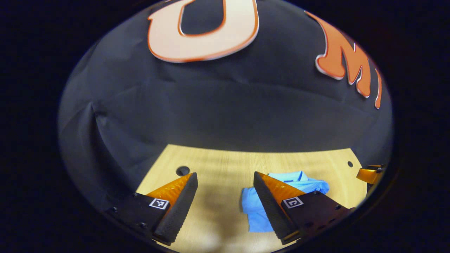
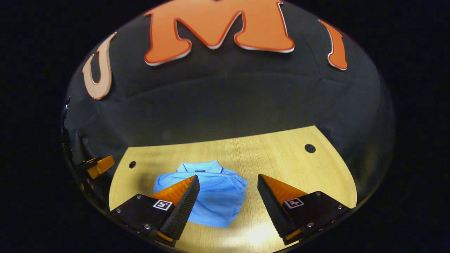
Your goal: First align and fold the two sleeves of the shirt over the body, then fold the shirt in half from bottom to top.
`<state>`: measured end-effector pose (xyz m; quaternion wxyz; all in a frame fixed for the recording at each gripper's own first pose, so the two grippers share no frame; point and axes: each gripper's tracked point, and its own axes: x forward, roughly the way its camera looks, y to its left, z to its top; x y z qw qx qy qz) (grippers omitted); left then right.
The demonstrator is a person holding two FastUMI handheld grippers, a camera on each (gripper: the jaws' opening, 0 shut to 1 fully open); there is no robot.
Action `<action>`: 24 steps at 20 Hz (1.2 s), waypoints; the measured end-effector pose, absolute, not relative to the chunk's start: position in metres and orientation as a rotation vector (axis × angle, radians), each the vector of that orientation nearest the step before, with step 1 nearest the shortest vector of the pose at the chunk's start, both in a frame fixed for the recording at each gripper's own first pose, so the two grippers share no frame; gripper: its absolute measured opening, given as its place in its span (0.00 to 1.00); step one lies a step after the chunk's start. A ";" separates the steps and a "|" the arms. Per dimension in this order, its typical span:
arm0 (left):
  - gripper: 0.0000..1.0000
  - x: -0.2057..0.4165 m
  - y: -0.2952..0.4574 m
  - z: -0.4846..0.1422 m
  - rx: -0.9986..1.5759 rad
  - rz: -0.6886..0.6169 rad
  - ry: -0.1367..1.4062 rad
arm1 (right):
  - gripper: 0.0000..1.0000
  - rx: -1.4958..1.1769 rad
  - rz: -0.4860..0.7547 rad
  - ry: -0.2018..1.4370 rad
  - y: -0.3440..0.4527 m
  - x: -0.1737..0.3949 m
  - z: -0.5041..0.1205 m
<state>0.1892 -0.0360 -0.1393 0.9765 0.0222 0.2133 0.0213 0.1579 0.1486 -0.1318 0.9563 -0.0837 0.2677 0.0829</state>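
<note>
In the left gripper view, the left gripper (image 1: 225, 179) hung above the wooden bench (image 1: 225, 165) with its jaws spread wide and nothing between them. The light blue shirt (image 1: 255, 211) lay on the bench as a compact folded bundle, partly hidden behind the right-hand finger of that gripper, its collar end toward the booth wall. A round hole (image 1: 182, 170) showed in the bench near the far left corner, and a smaller hole (image 1: 349, 164) near the far right corner. At the right edge of this view a part of the right gripper (image 1: 369, 174) was seen, well apart from the shirt.

In the right gripper view, the right gripper (image 2: 228, 181) was likewise released, its fingers wide apart and holding nothing, raised over the bench (image 2: 281, 154). The shirt (image 2: 218, 200) lay folded on the bench, collar (image 2: 199, 167) at the far side, its left part covered by the gripper's left finger. The garment looked somewhat rumpled along its upper fold. Whether either finger touched the cloth could not be told. A part of the left gripper (image 2: 100, 165) showed at the left edge of this view.
</note>
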 end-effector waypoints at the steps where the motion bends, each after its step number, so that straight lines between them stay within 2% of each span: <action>1: 0.99 0.175 -0.036 -0.125 0.047 0.035 0.407 | 0.99 -0.174 0.165 0.508 0.142 0.145 -0.110; 9: 0.99 0.071 -0.050 -0.031 -0.004 -0.004 0.205 | 0.99 -0.188 0.211 0.308 0.117 0.062 -0.019; 18: 0.99 -0.003 -0.048 -0.031 0.012 0.072 0.146 | 0.99 -0.177 0.280 0.249 0.089 0.004 -0.008; 24: 0.99 -0.031 -0.038 -0.021 0.037 0.091 0.117 | 0.99 -0.175 0.270 0.232 0.086 -0.006 -0.008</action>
